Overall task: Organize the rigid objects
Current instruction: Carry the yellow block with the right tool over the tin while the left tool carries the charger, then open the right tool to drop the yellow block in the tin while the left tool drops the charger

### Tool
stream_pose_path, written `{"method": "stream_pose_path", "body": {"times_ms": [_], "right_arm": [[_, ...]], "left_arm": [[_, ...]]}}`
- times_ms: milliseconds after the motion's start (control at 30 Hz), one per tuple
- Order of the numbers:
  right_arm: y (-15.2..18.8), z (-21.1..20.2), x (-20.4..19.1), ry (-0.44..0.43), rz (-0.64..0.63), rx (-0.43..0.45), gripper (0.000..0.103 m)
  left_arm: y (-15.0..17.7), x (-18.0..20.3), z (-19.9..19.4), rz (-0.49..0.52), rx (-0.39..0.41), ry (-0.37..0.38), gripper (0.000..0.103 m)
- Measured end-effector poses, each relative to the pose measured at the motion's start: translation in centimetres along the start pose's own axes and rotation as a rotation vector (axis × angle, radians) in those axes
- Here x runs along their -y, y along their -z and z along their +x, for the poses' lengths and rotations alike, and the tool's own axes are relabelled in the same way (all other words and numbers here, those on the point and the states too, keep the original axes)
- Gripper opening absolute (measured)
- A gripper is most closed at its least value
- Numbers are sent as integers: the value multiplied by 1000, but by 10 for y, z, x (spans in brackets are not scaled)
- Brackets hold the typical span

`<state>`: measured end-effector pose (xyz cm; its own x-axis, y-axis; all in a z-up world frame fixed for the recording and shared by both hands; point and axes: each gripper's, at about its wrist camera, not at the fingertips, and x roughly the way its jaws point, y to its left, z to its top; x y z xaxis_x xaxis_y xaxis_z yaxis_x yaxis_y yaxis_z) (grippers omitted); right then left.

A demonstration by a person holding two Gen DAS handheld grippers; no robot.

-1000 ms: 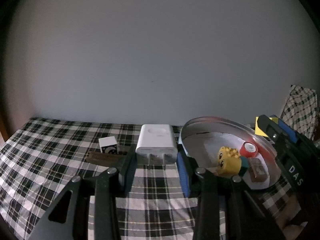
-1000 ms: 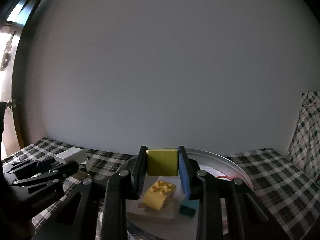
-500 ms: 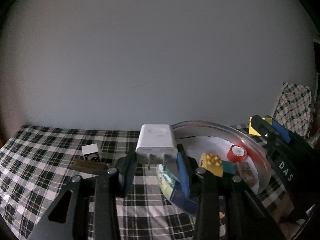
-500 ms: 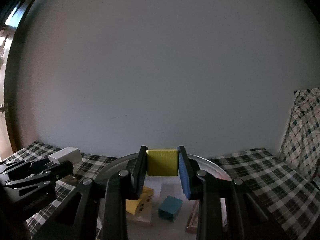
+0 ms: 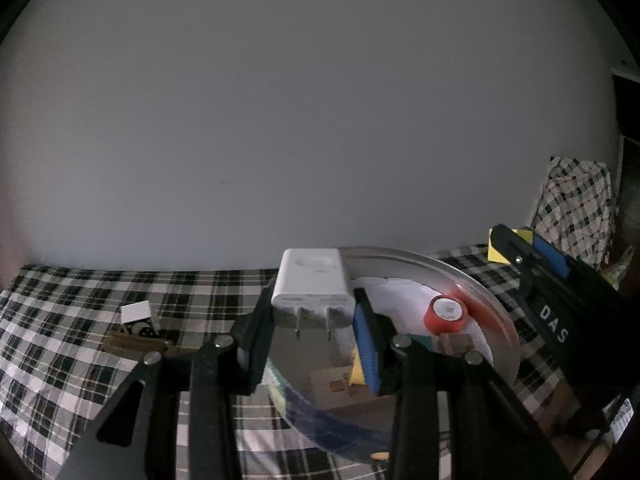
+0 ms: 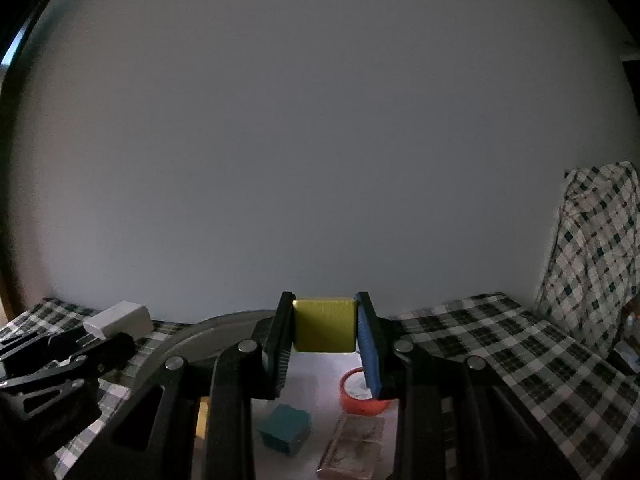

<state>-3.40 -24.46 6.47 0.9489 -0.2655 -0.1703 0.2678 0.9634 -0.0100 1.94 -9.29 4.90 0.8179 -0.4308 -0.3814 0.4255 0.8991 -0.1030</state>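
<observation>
Charger (image 5: 311,285) x1 in left tool (image 5: 312,320), yellow block (image 6: 324,325) x1 in right tool (image 6: 325,330), 1 tray (image 5: 472,288).

- The left wrist view looks forward along its fingers, low over the checkered cloth (image 5: 72,360), toward the wall (image 5: 304,120).
- The right wrist view sits close above the round tray (image 6: 192,340), facing the same wall.
- Both show the tray and red tape roll (image 5: 447,314).

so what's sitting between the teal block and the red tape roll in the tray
Nothing: in the right wrist view the stretch of white tray floor between the teal block and the red tape roll is bare; a brown piece lies nearer the camera.
</observation>
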Motion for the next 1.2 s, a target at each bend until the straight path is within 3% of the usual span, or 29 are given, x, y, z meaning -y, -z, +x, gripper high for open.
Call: {"method": "stream_pose_path", "body": {"times_ms": [633, 1200], "right_arm": [[2, 39, 35, 104, 16, -69, 32], [22, 80, 36, 81, -15, -224, 32]], "left_arm": [[6, 40, 34, 48, -65, 42, 37], [16, 64, 60, 109, -116, 16, 37]]}}
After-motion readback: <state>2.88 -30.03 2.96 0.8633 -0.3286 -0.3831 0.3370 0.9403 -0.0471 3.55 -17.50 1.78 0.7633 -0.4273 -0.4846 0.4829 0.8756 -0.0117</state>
